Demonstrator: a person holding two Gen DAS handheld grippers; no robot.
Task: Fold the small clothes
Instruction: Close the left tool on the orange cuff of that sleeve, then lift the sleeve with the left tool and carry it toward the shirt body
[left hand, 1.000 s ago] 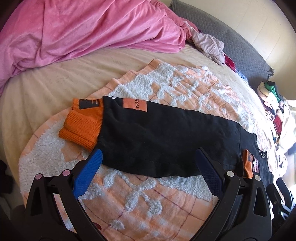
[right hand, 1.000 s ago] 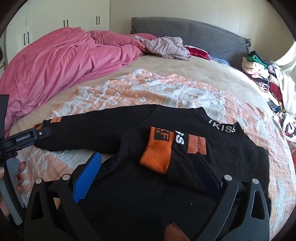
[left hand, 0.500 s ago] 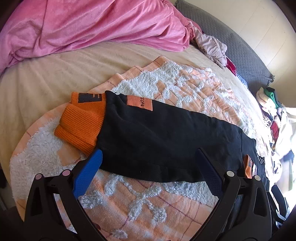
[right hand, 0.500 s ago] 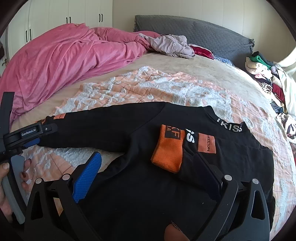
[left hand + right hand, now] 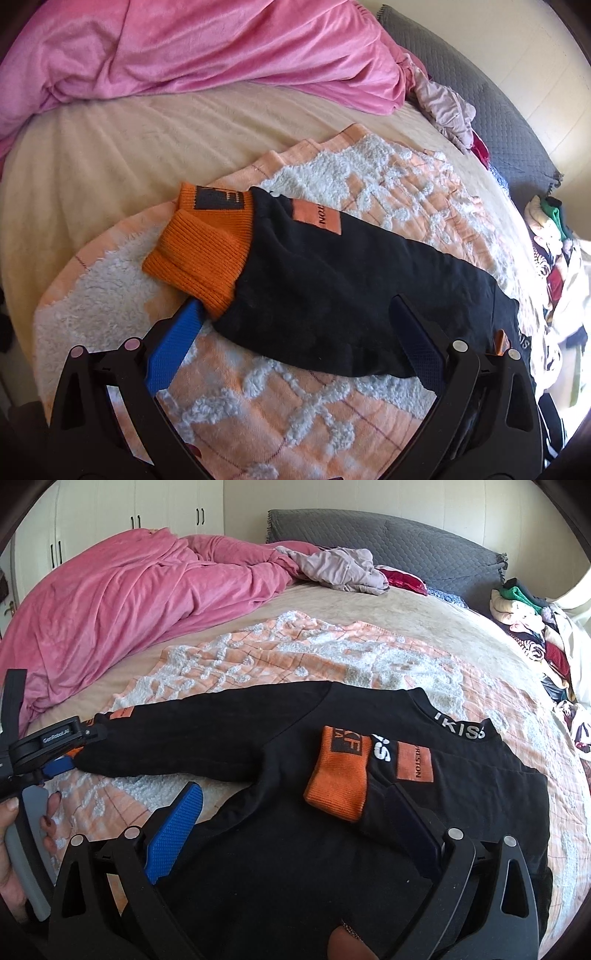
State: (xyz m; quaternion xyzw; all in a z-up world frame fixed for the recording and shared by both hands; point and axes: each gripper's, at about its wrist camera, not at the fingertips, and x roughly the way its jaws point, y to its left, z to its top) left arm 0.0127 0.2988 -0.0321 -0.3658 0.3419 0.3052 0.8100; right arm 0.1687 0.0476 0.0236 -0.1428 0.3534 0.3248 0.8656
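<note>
A small black sweatshirt with orange cuffs lies on an orange-and-white fluffy blanket on the bed. One sleeve is folded across the chest, its orange cuff on top. The other sleeve stretches out flat to the left, ending in an orange cuff. My left gripper is open, its jaws straddling this sleeve just above it, the blue left pad by the cuff's edge; it also shows in the right wrist view. My right gripper is open and empty over the sweatshirt's body.
A pink duvet is bunched at the bed's far left. A mauve garment and grey pillows lie at the head. A pile of clothes sits at the right edge. White wardrobes stand behind.
My left gripper has moved forward and lower over the outstretched sleeve, so cuff and sleeve loom larger. The right gripper has shifted slightly. The sweatshirt has not moved.
</note>
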